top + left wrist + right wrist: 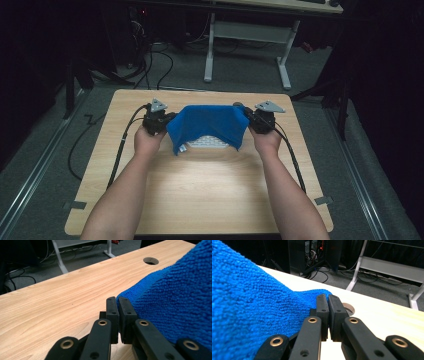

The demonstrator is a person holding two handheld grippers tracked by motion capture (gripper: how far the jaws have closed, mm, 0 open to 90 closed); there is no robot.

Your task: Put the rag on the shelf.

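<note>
left tongs (161,121): pressed together, pinching the left corner of the blue cloth (207,125); in the left gripper view the jaws meet with terry pile caught at the tips (117,305).
right tongs (257,120): also pressed together, pinching the right corner; same picture in the right gripper view (328,302).
cloth position: strung between my 2 grips over the far middle of the surface (200,190), sagging in the centre, lower hem close to or touching the wood, I can't tell which.
under the cloth: a white patterned item (205,142) peeks out below the hem; too small to identify.
step in hand, my read: lowering the cloth so it covers that item or lies flat.
how I'd do it: keep both hands level so the top edge stays straight; hold mild tension so the middle doesn't bunch.
order: let the near hem land first, then lay the rest away from me, corners last.
release: only once both corners rest on the wood, both sides together.
risk: bite is shallow, right at the corner tips, so a jerk could slip 1 side.
hole in the surface (151,261): near the far edge, keep corners off it.
</note>
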